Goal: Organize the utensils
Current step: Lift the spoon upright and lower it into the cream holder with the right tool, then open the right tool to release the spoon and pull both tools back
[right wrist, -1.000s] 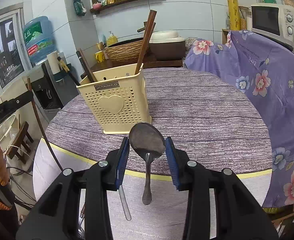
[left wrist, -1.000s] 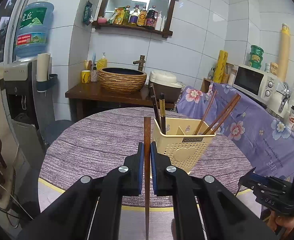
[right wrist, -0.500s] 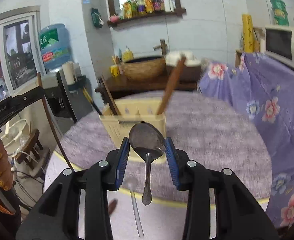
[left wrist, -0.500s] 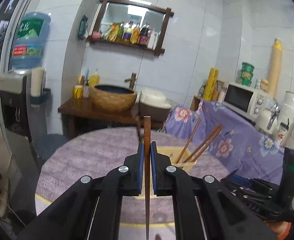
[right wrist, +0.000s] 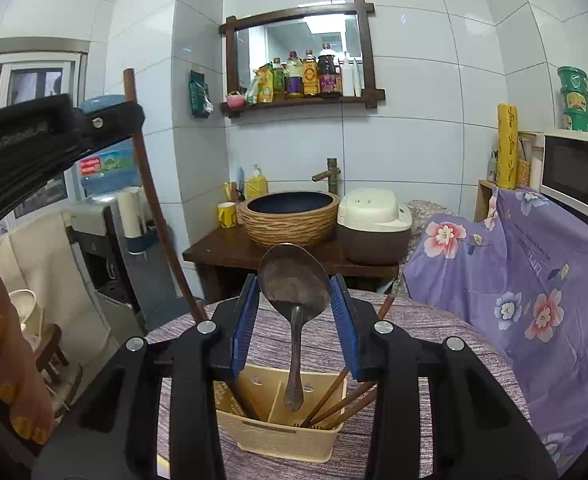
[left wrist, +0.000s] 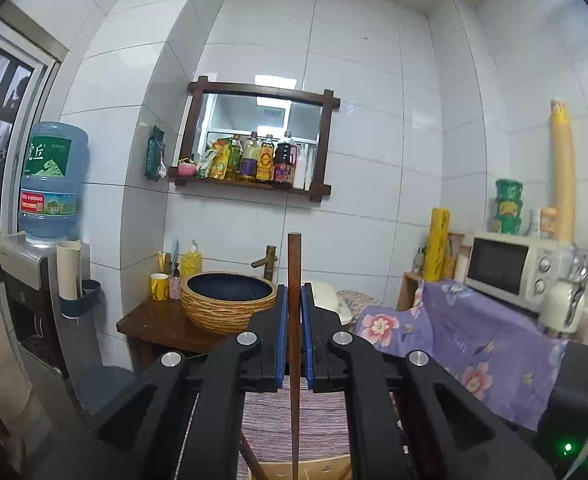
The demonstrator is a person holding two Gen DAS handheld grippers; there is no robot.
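My left gripper (left wrist: 294, 320) is shut on a brown wooden chopstick (left wrist: 294, 272), held upright; it also shows in the right wrist view (right wrist: 146, 168) at upper left. My right gripper (right wrist: 294, 300) is shut on a metal spoon (right wrist: 294, 280), bowl up, handle hanging down over the cream utensil basket (right wrist: 278, 436). The basket stands on the round purple table (right wrist: 434, 340) and holds several brown chopsticks (right wrist: 342, 396) on its right side. In the left wrist view only the basket's rim (left wrist: 318, 468) shows at the bottom edge.
A wooden washstand with a woven basin (right wrist: 290, 216) and a rice cooker (right wrist: 374, 224) stands behind the table. A flowered purple cloth (right wrist: 514, 272) covers the counter on the right, with a microwave (right wrist: 574, 172). A water dispenser (left wrist: 50, 184) stands at left.
Both grippers have risen and moved forward over the basket. The spoon now hangs above the basket's opening, and the chopstick is held high to its left.
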